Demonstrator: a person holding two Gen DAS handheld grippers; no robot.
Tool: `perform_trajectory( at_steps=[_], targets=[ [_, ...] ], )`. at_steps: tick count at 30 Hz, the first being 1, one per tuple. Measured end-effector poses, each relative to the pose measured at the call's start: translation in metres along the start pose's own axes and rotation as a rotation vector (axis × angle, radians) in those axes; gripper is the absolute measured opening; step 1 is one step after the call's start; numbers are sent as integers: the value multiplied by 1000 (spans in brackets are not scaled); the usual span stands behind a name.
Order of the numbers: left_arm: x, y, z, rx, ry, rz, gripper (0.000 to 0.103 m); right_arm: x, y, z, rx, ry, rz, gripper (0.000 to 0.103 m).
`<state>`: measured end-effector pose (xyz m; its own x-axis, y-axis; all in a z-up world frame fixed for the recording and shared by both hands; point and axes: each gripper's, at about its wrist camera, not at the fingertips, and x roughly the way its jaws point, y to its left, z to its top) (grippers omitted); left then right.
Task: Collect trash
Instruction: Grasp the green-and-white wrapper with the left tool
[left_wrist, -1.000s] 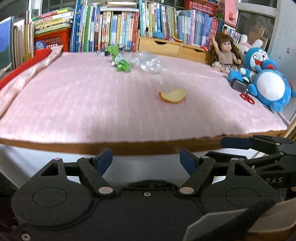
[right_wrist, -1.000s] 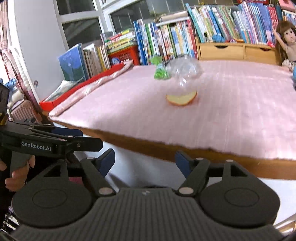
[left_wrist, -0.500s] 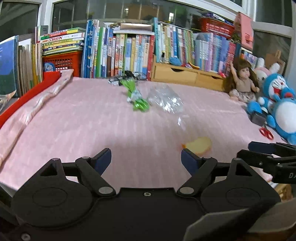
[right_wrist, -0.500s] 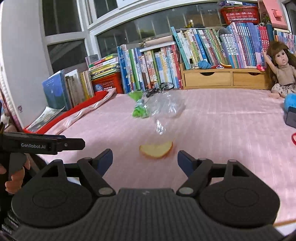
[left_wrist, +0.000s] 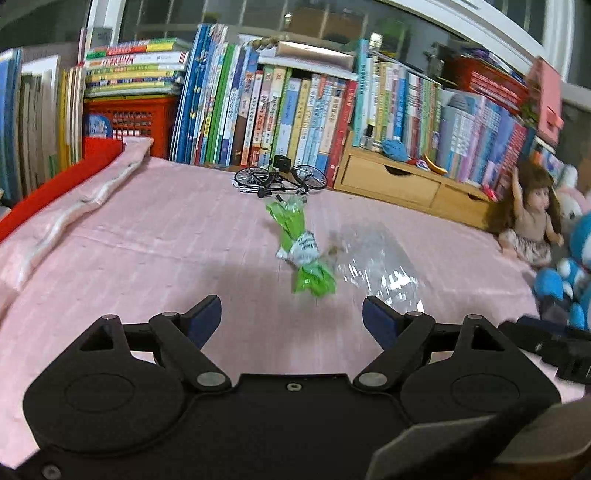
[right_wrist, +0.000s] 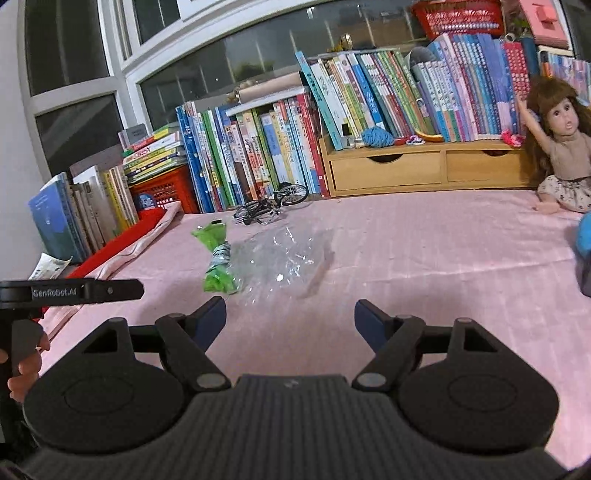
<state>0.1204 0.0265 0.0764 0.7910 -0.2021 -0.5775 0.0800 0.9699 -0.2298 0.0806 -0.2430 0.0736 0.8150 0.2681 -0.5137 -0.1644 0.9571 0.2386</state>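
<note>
Reached out toward the trash, nothing picked up yet. Left hand-held gripper (left_wrist: 291, 317) had jaws opening, nothing between them. Right hand-held gripper (right_wrist: 290, 319) had jaws wide apart, also with nothing between them. Green wrapper (left_wrist: 304, 254) lay in the middle of the desk (left_wrist: 147, 240), just past the left gripper's tips. Clear plastic bag (right_wrist: 280, 258) lay touching the wrapper on its right, flat and crinkly. Looked like the step of getting close. Next move probably called for going a bit farther and lower, then pinching the thin wrapper softly so it would not slide.

Pink cloth covered the desk. Toy bike (left_wrist: 280, 179) sat at the far side. Books (right_wrist: 258, 147), wooden drawers (right_wrist: 424, 170) and a doll (right_wrist: 561, 155) stood along the back, under dark windows.
</note>
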Motion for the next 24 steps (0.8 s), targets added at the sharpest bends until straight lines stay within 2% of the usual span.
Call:
perform_trajectory(
  at_steps=[4,8,12,13,16,21,23,24],
  targets=[
    [41,2,14,-65,40,15,84,33,8,-1,-32,41,12,96],
    [78,6,24,-138,59,36,84,63,21,-2,-81,66,24,102],
    [104,11,26,-203,64,67,83,96,28,2,-86,111,19,103],
    [110,12,26,-216,69,66,83,103,27,3,-77,135,22,94],
    [123,14,25,-234,75,57,83,111,17,3,-3,198,26,39],
    [135,8,23,-223,77,42,83,81,-5,-1,23,136,-1,29],
    [141,3,21,-210,84,37,83,68,-12,0,31,115,-19,20],
    [143,0,21,-205,88,37,81,62,-15,0,28,103,-28,19]
  ],
)
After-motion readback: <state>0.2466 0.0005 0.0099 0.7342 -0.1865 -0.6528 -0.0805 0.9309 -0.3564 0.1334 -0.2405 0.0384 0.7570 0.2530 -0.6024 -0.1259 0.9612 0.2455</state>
